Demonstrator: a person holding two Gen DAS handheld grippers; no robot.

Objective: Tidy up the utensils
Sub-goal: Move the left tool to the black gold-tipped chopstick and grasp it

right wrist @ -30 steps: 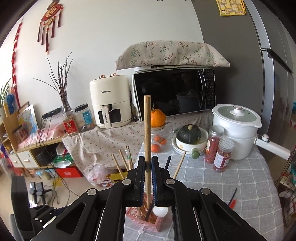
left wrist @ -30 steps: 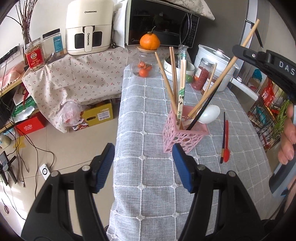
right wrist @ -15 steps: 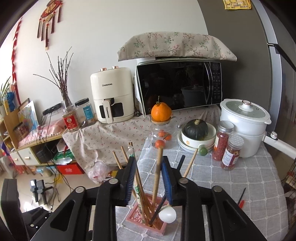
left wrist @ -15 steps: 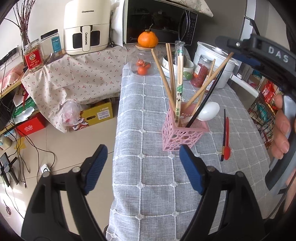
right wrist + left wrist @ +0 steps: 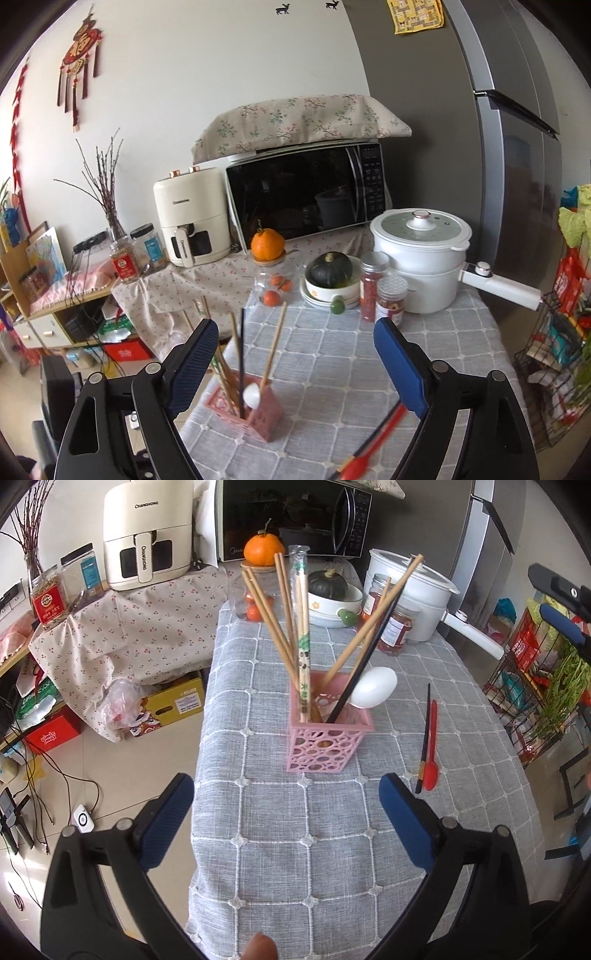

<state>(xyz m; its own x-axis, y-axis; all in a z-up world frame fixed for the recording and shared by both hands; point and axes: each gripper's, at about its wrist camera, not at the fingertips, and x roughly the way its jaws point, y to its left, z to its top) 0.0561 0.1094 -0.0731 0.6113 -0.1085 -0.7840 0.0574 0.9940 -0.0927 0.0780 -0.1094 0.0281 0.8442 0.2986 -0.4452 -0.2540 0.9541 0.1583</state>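
A pink perforated holder [image 5: 328, 742] stands mid-table on the grey checked cloth [image 5: 295, 849]. It holds several wooden chopsticks [image 5: 280, 627], a black chopstick and a white spoon [image 5: 373, 692]. A red spoon [image 5: 431, 753] and a black chopstick [image 5: 424, 734] lie flat to its right. My left gripper [image 5: 286, 821] is open and empty, in front of the holder. My right gripper [image 5: 291, 363] is open and empty, above the table, with the holder [image 5: 251, 411] at lower left and the red spoon [image 5: 373, 443] below. The right gripper also shows at the left wrist view's right edge [image 5: 561, 605].
At the table's far end stand a white cooker [image 5: 421, 258], two spice jars [image 5: 384, 295], a bowl with a squash [image 5: 330, 275] and a glass jar topped by an orange [image 5: 267, 245]. A microwave [image 5: 306, 199] and air fryer [image 5: 186, 216] sit behind. A wire rack [image 5: 535, 686] stands right; floor clutter lies left.
My right gripper let go of a wooden chopstick, which now stands in the holder. It opened wide and drew back to the right. My left gripper opened wider.
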